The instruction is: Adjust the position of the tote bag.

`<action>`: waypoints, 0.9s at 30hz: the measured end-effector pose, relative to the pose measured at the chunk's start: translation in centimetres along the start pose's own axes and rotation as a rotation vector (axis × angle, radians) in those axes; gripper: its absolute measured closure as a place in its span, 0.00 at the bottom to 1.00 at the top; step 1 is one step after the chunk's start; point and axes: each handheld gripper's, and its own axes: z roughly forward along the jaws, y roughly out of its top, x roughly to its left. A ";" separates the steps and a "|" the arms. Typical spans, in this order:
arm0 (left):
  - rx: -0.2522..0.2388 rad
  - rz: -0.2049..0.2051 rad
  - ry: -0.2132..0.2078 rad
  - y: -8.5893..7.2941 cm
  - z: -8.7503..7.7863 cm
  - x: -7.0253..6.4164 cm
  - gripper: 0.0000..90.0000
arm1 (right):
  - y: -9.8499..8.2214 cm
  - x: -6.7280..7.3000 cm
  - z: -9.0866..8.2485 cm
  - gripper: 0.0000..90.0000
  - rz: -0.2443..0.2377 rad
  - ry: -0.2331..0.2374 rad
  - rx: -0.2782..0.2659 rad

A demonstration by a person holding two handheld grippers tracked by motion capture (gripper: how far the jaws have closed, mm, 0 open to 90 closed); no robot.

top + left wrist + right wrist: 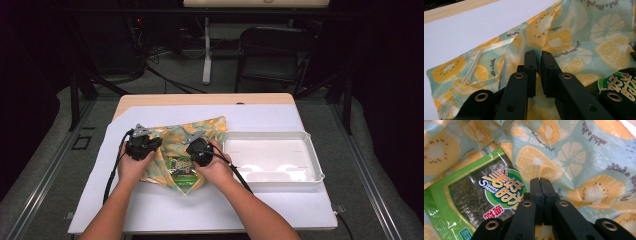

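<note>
I have the bench (210,210) under a white sheet, and just to the right of my right gripper (200,150) sits a white tray (310,150), empty and shallow.

Between and under both grippers lies the fruit-print cloth bag (172,137), flat and rumpled. It looks thin and limp: I judge it light, quick to slide on the sheet, and sure to sag wherever it is not held. My left gripper (537,57) is nearly closed, with a fold of the bag's fabric pinched in the narrow gap between its pads, near a pale drawstring (472,68) off to its left. My right gripper is closed pad to pad over the cloth beside the packet; I cannot tell whether any fabric is caught in it.

The green seaweed snack packet (474,197) lies just left of the right gripper's jaws, half out of the bag's mouth. It seems light, crinkly and slick, its contents brittle, so I would take it by the sealed edge, not across the middle.
</note>
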 end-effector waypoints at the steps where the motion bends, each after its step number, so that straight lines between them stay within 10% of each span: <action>1: 0.001 0.000 -0.001 0.0 0.0 0.0 0.93 | 0.0 0.0 0.0 1.00 -0.001 0.000 -0.007; 27: 0.026 -0.001 -0.003 -0.4 0.7 0.2 0.93 | 2.4 -4.5 0.0 1.00 0.184 -0.035 -0.101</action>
